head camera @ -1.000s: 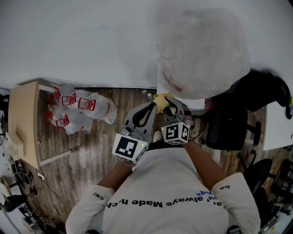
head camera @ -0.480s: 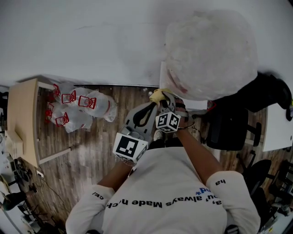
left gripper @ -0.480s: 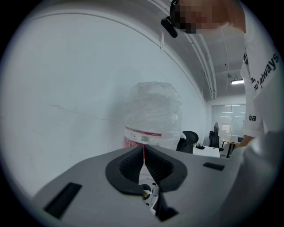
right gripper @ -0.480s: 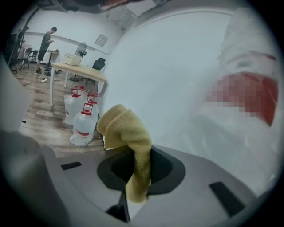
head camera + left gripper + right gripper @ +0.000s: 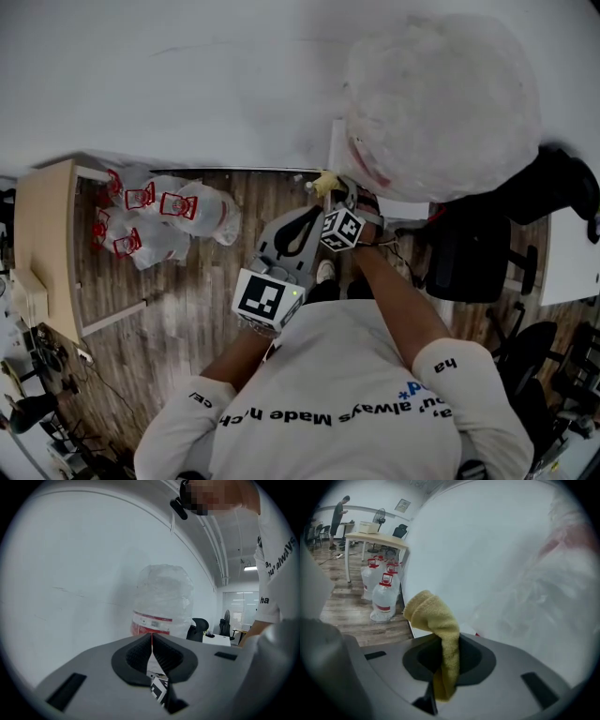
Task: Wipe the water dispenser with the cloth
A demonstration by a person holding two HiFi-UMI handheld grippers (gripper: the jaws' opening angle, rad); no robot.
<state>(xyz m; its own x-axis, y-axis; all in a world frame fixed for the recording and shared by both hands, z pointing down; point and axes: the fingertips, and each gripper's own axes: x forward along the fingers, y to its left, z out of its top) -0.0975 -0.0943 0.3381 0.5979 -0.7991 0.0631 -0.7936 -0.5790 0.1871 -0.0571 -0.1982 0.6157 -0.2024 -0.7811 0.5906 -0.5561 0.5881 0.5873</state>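
Upper right of the head view, the wrapped bottle (image 5: 441,103) sits on the water dispenser (image 5: 337,150), backed against the wall. The cloth (image 5: 325,181), in the right gripper's (image 5: 336,190) jaws, is at the dispenser's left edge. The left gripper (image 5: 314,214) is just lower left. Floor bottles (image 5: 169,220) lie centre left beside the worktop (image 5: 47,244); a chair (image 5: 469,258) stands at the right.

The bunched yellow cloth (image 5: 435,618), clamped by the right gripper (image 5: 446,641) between its jaws, sits just beside the plastic-wrapped water dispenser (image 5: 436,103).

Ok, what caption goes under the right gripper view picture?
Right gripper clamps a yellow cloth close to the plastic-wrapped bottle.
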